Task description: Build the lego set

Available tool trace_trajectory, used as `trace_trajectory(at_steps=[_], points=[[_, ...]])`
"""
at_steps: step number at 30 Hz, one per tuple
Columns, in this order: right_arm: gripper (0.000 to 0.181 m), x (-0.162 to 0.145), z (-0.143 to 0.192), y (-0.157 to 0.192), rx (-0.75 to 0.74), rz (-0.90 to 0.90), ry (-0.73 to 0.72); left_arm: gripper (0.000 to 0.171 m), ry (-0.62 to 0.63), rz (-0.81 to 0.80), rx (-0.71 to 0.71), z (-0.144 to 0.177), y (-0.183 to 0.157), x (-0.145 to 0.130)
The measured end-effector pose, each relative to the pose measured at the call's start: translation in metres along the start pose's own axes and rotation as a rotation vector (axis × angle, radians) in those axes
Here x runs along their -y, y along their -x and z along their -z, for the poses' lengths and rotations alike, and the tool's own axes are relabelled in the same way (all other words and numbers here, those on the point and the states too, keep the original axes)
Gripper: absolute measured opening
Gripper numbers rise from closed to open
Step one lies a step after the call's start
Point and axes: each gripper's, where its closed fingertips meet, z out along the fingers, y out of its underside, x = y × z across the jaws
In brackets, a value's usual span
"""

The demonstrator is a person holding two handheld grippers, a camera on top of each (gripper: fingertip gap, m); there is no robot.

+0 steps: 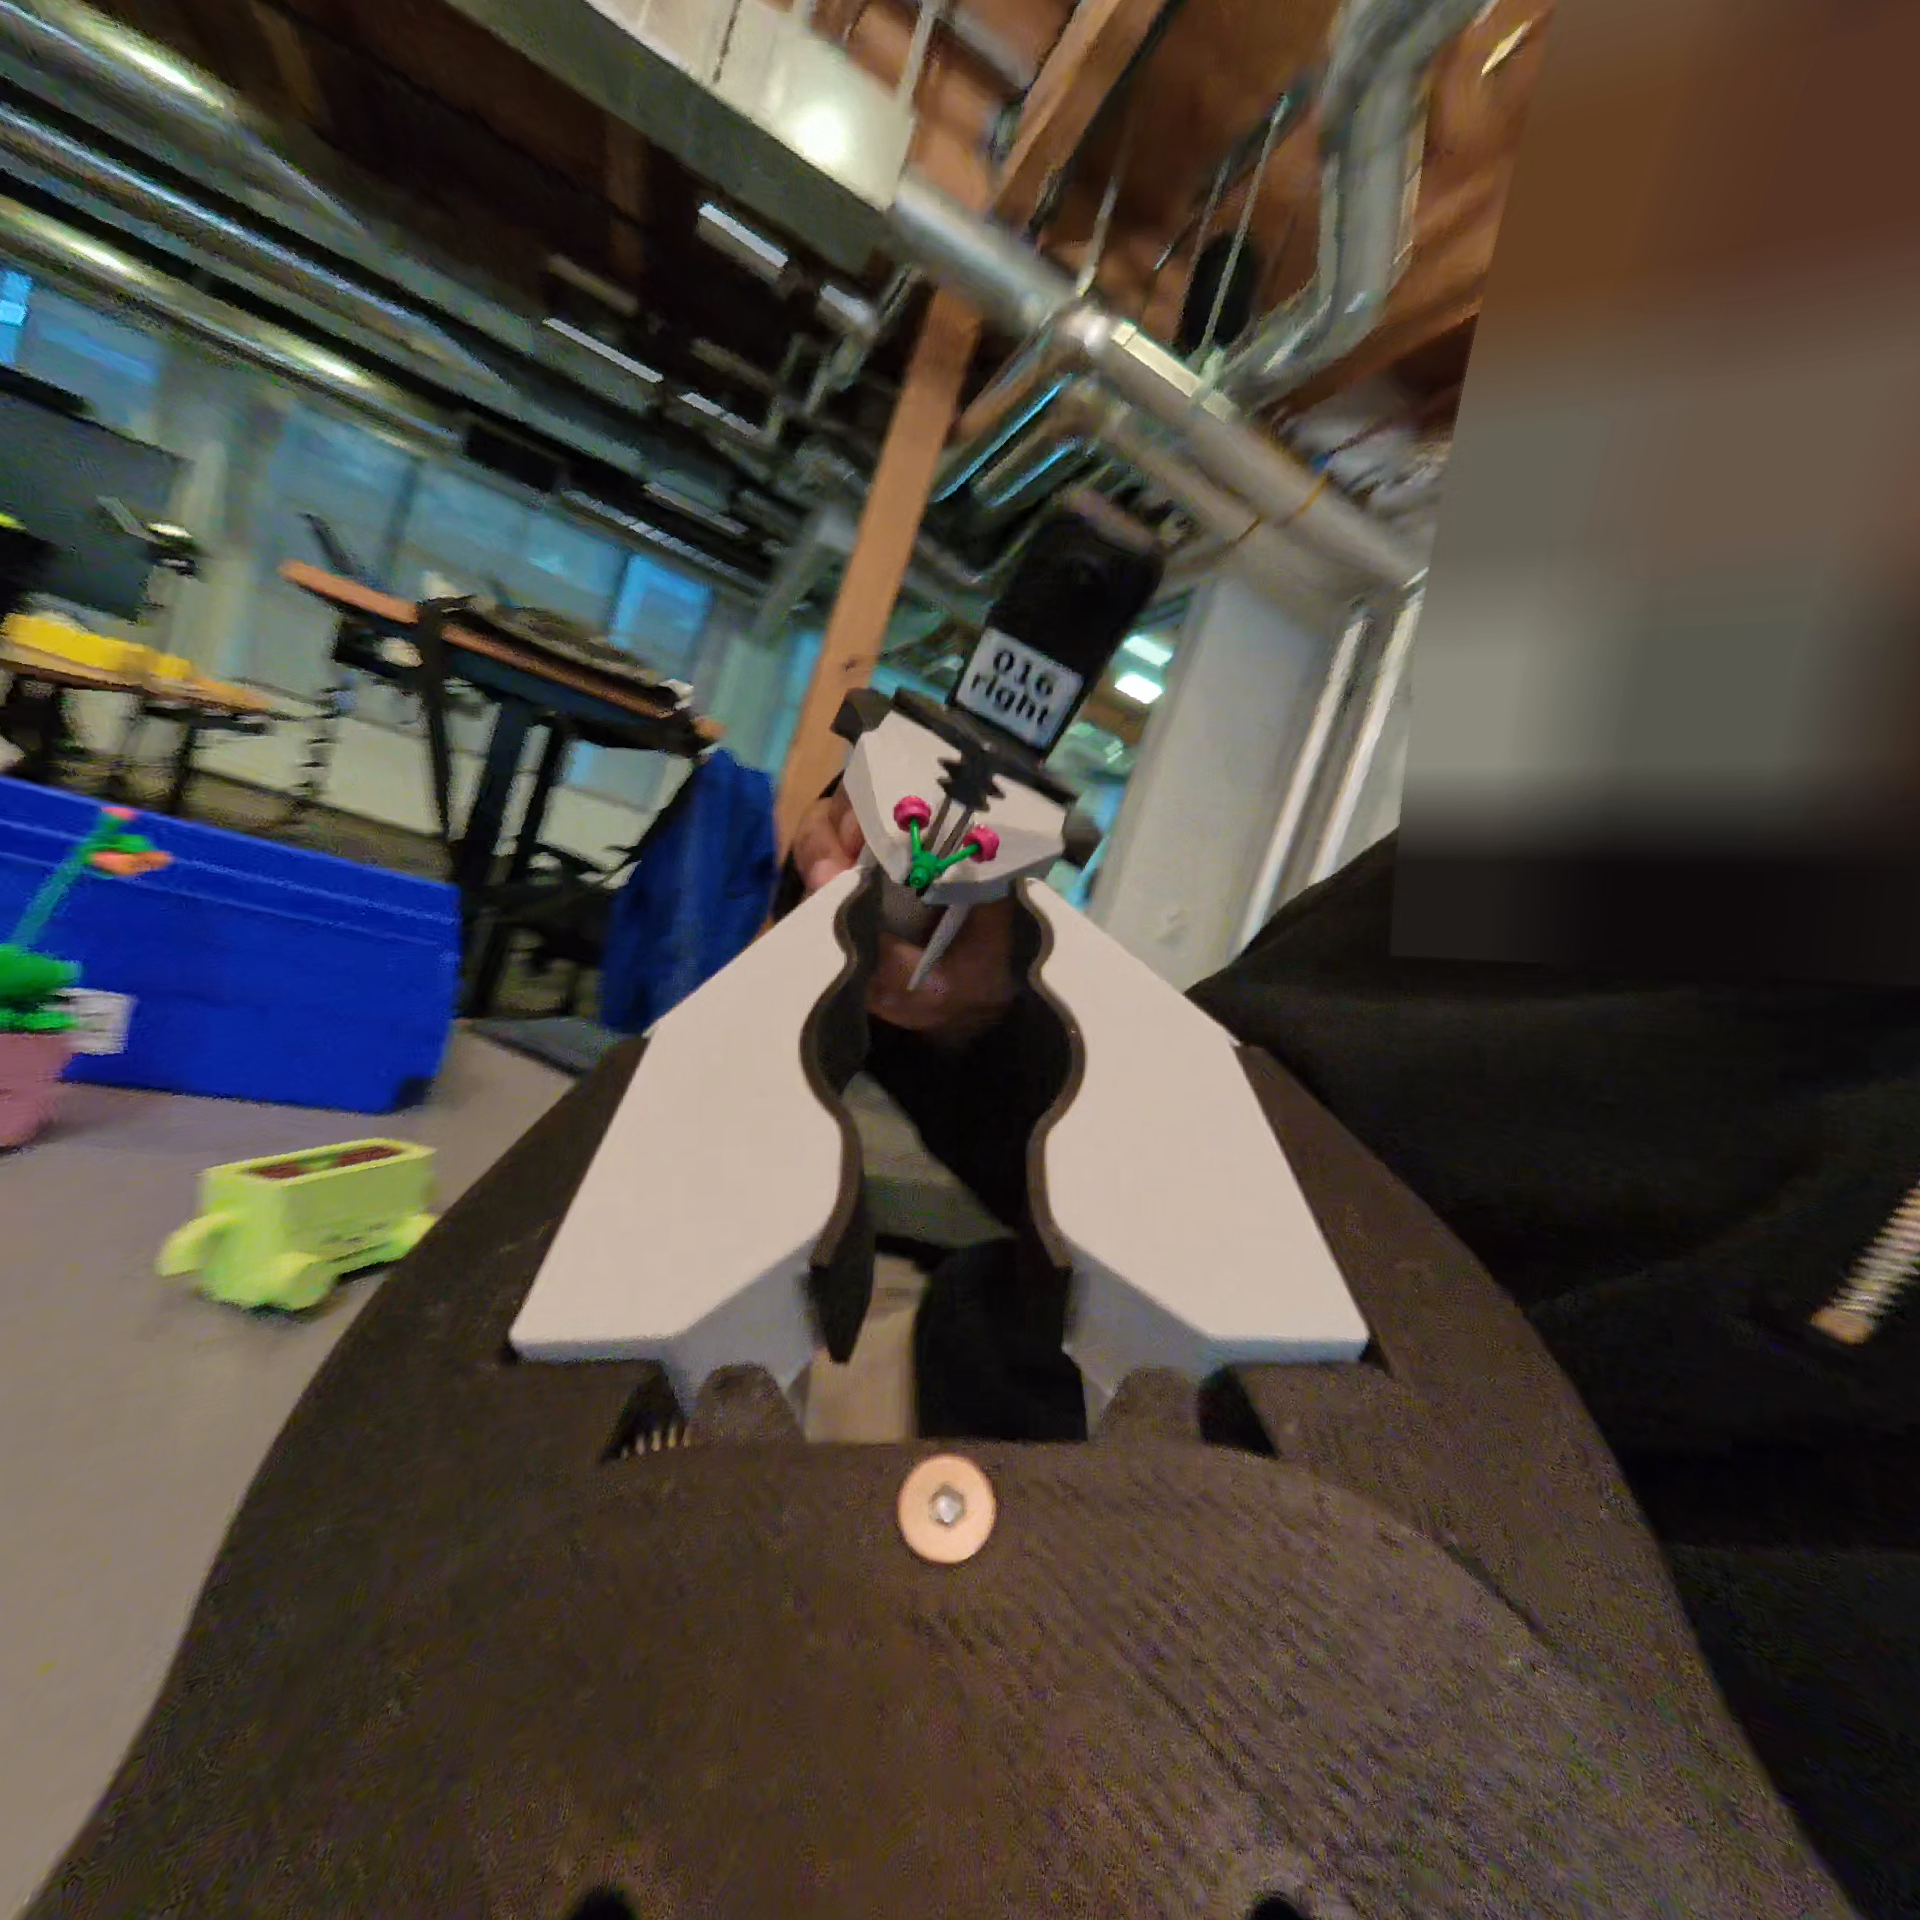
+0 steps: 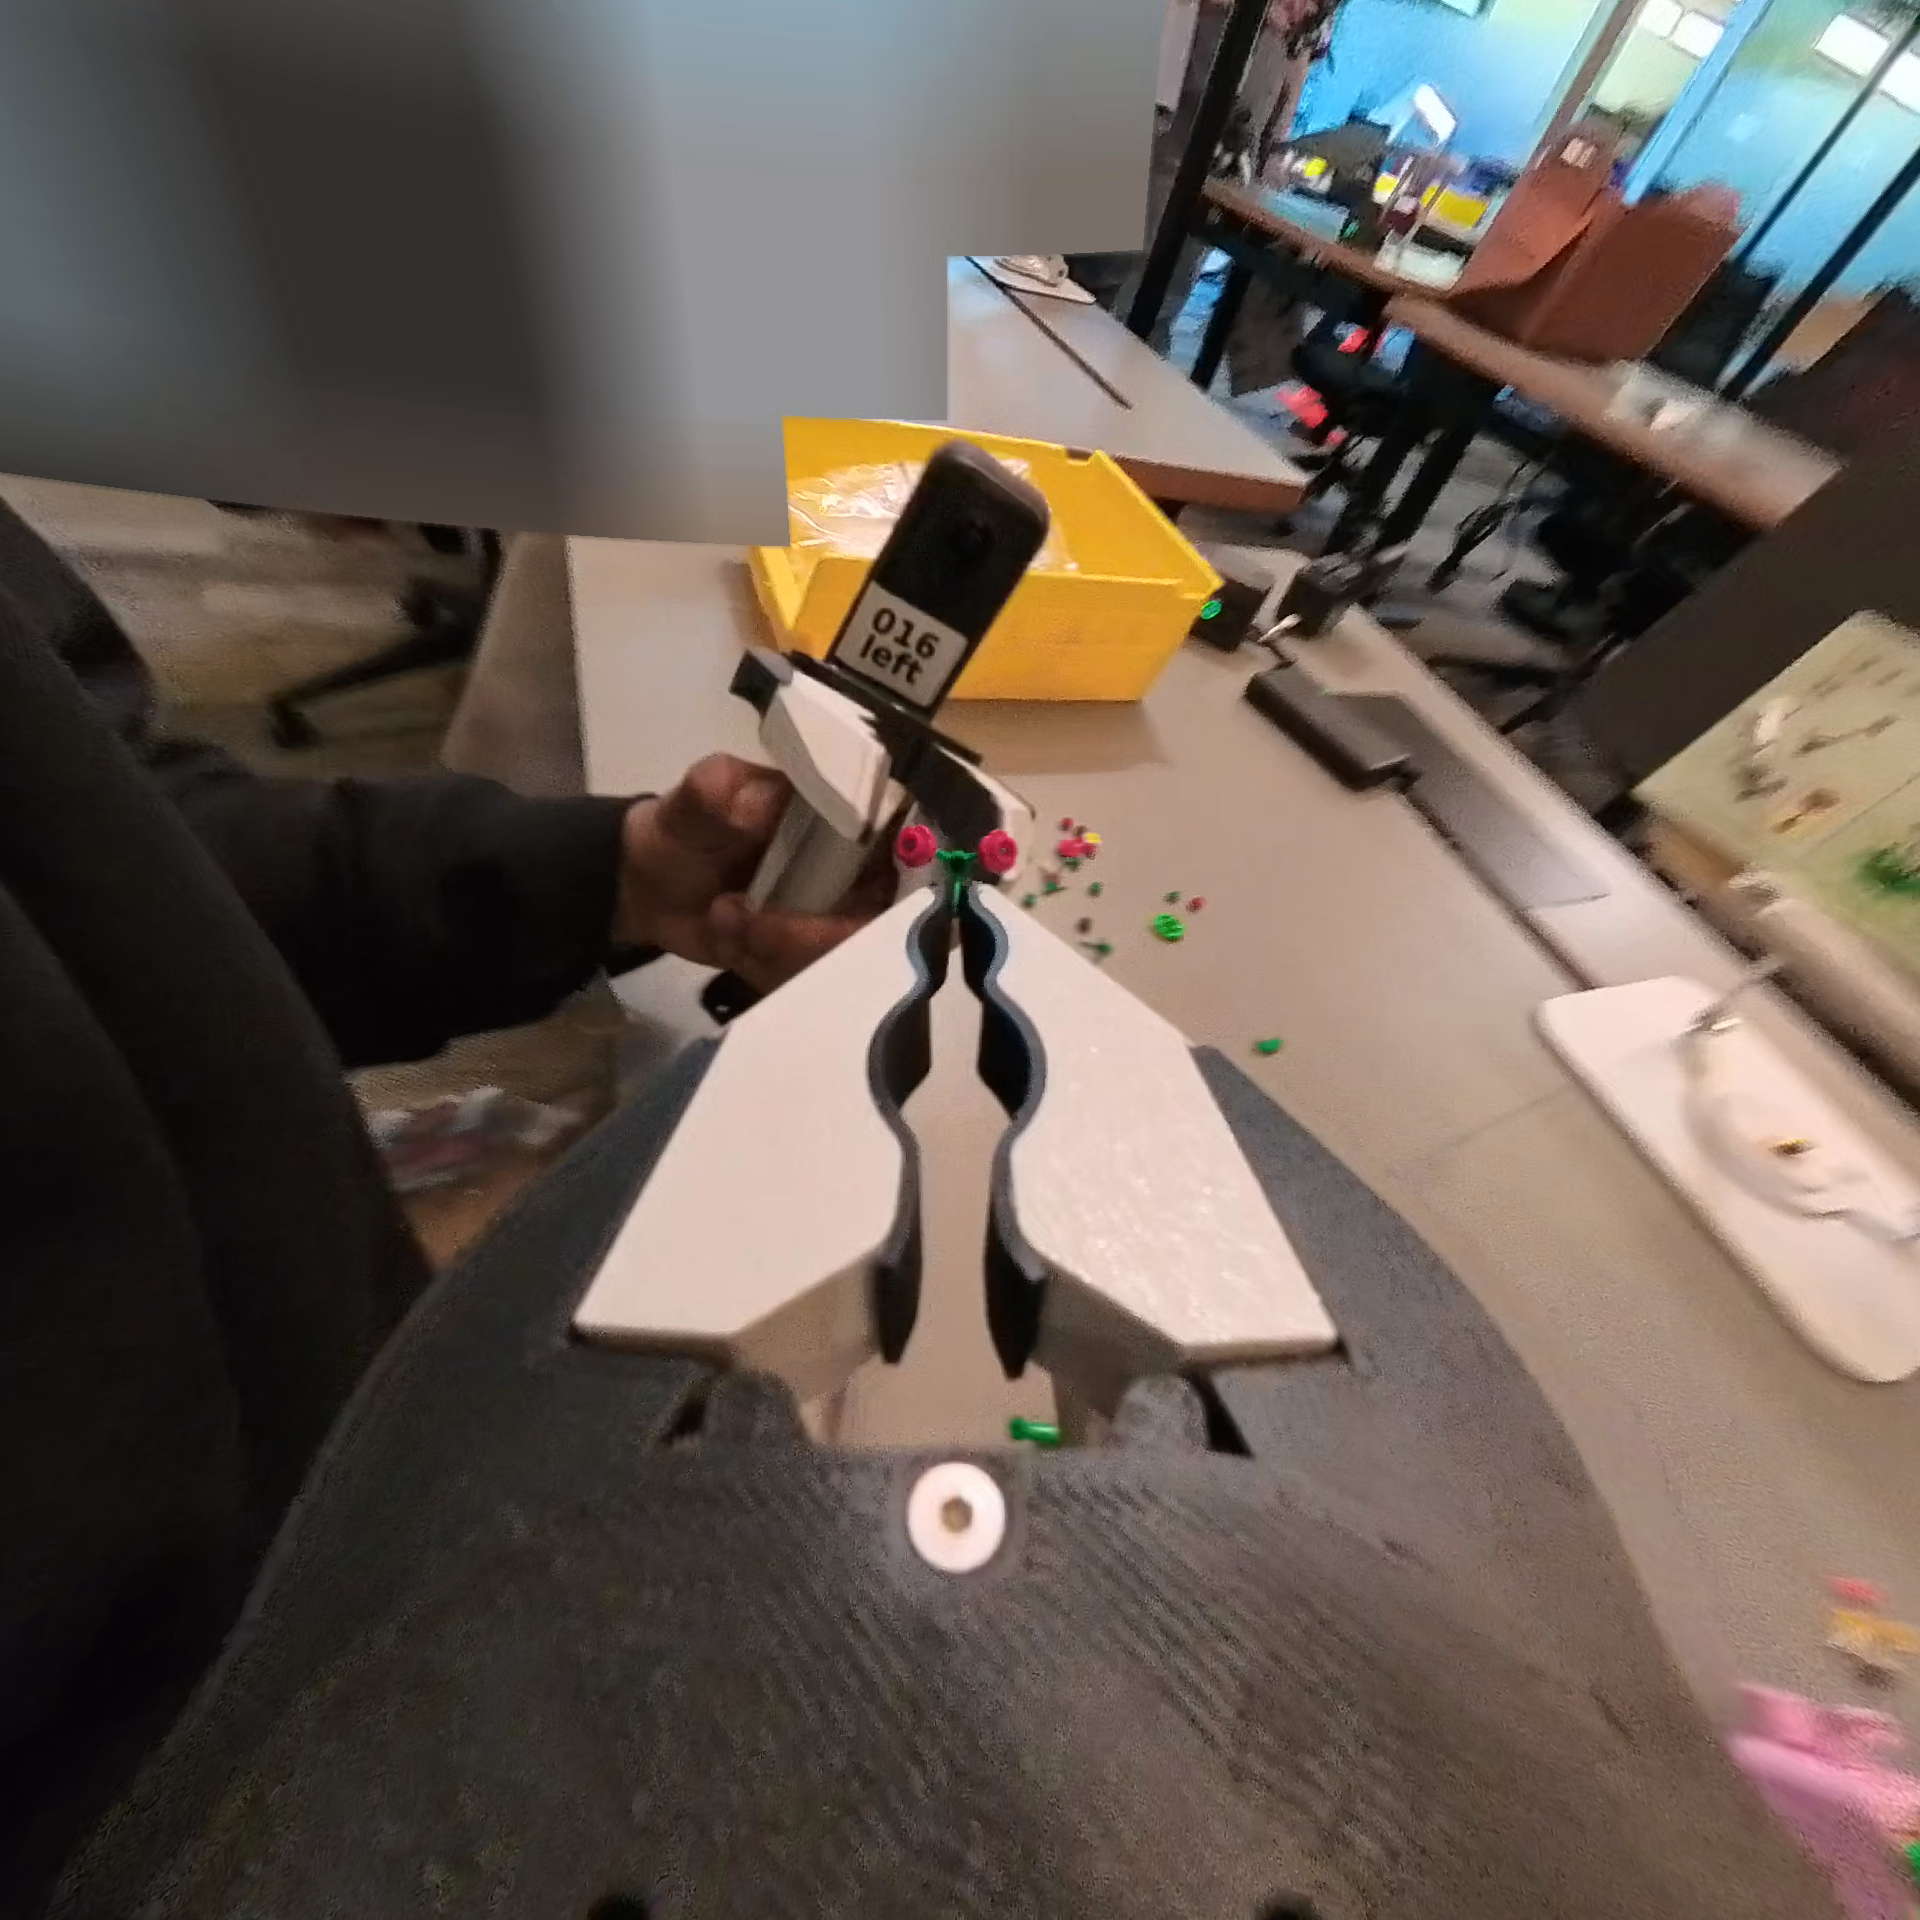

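My right gripper (image 2: 954,909) is shut on the base of a small green forked stem (image 2: 954,868) that carries two magenta buds (image 2: 914,844). It holds the piece in the air above the grey table (image 2: 1299,935). In the left wrist view the same stem (image 1: 925,857) sticks out of the right gripper (image 1: 925,881), facing me. My left gripper (image 1: 942,894) is open and empty, its tips just short of the stem and on either side of it. Its white housing (image 2: 826,764) shows behind the buds, held by a hand (image 2: 696,852).
Loose small lego pieces (image 2: 1091,883) lie on the table, one green piece (image 2: 1034,1432) under my right gripper. A yellow bin (image 2: 1039,623), white tray (image 2: 1714,1164) and pink pieces (image 2: 1829,1766) are there too. A lime-green lego build (image 1: 301,1226), pink flowerpot (image 1: 31,1070) and blue bin (image 1: 260,966) stand left. Only a small space, under 4 cm, lies between the two pairs of fingers. The lime-green lego build (image 1: 301,1226) lies around 25 cm away from my left fingertips.
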Motion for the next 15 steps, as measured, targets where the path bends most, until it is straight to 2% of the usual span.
trace_trajectory(at_steps=[2,5,7,15], points=[[0.0,0.0014,0.0014,0.0006,0.065,-0.127,-0.028,0.017,0.038,-0.079,0.056,-0.0021,0.0019,-0.0023],[0.0,0.0045,0.0043,0.0,0.113,-0.226,-0.066,0.013,0.021,-0.137,0.086,-0.0028,0.0022,0.0008],[0.0,0.0018,0.0042,-0.0013,0.114,-0.244,-0.053,0.013,-0.004,-0.15,0.1,-0.0016,0.0033,0.0045],[0.0,-0.0036,0.0003,0.0009,0.133,-0.263,-0.032,0.007,0.042,-0.197,0.136,-0.0035,0.0053,-0.0005]])
